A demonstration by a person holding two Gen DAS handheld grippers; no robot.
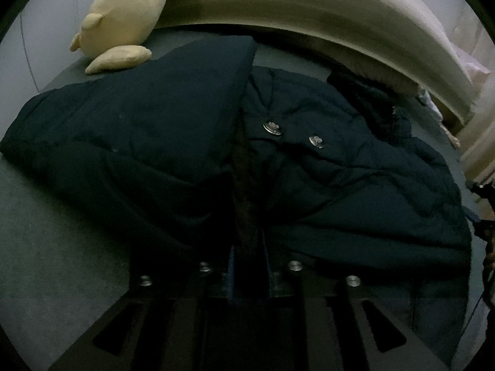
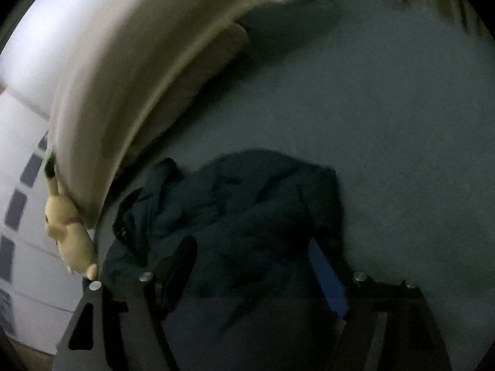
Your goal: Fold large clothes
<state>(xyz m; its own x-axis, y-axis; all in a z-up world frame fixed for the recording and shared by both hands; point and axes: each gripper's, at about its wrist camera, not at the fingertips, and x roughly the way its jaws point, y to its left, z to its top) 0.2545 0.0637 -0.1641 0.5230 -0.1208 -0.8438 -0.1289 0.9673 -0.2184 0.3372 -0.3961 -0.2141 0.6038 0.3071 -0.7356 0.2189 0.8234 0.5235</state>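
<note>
The dark coat [image 1: 340, 179] is puffy quilted cloth, matt, with 2 shiny metal buttons [image 1: 272, 128]. The bed sheet [image 2: 386, 123] looks like smooth matt cloth, and the yellow toy [image 1: 130, 21] is soft plush.

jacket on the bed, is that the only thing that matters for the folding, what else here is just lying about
Part of the job:
- jacket
- bed, the surface it lies on

Just lying about:
- plush toy
- pillow
</note>
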